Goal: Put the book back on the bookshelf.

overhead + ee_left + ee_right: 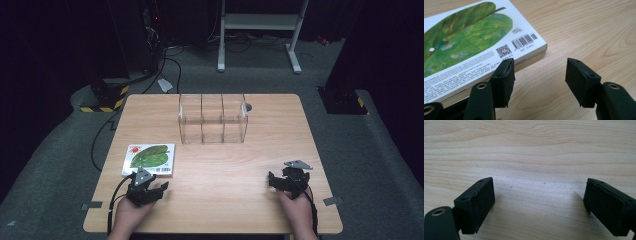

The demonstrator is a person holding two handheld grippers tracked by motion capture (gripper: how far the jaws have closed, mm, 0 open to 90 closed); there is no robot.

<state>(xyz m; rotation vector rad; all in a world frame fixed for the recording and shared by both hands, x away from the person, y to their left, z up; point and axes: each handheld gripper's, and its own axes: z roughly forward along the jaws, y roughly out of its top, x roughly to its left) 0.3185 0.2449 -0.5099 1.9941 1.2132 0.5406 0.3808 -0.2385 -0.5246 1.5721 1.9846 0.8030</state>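
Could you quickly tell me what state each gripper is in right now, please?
Left gripper: open, holding nothing, beside the book.
Right gripper: open, holding nothing, over the bare table.

The book's [474, 42] back cover carries a barcode [524, 41], a QR code [503, 51] and lines of small print (all too fine to read), nothing else legible anywhere

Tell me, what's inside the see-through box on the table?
The clear box has three compartments, and all look empty; the wooden table shows through its walls. A small grey thing sits behind its right corner, partly hidden, so I cannot tell what it is.
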